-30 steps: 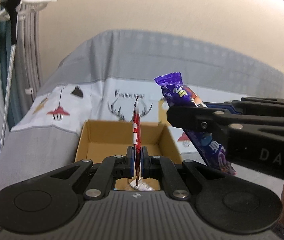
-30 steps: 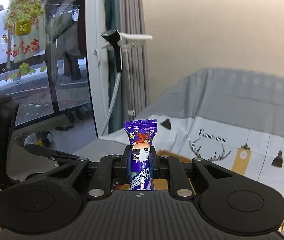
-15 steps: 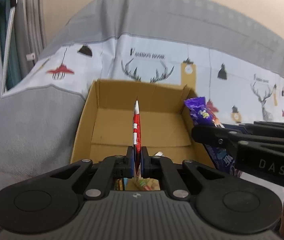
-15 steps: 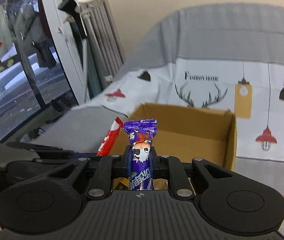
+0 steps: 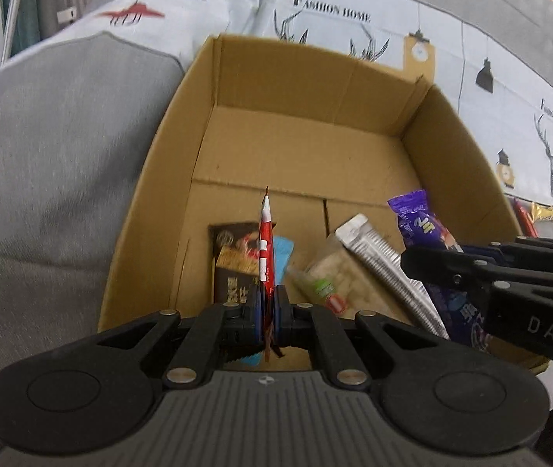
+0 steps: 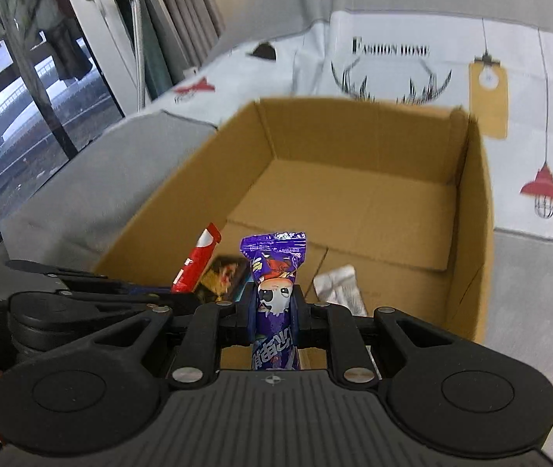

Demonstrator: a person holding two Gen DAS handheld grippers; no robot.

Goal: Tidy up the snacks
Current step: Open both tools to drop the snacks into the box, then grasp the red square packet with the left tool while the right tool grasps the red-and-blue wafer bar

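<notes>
An open cardboard box (image 5: 354, 78) (image 6: 475, 210) stands on a printed cloth. My left gripper (image 5: 268, 307) is shut on a thin red snack packet (image 5: 266, 249), edge-on, over the box's near end. My right gripper (image 6: 274, 311) is shut on a purple snack packet (image 6: 274, 268), held upright over the same end. In the left wrist view the right gripper comes in from the right with the purple packet (image 5: 418, 220). In the right wrist view the red packet (image 6: 196, 262) shows at the left. Inside the box lie a dark packet (image 5: 233, 260), a clear cracker pack (image 5: 338, 276) and a silver packet (image 5: 389, 268).
A grey cover (image 5: 51, 163) lies left of the box. Loose snacks (image 5: 537, 214) lie on the cloth to the right. A window and curtains (image 6: 43, 78) stand at the far left.
Both grippers have tilted down and moved closer over the box, each still holding its packet. The snacks on the box floor have come into view.
</notes>
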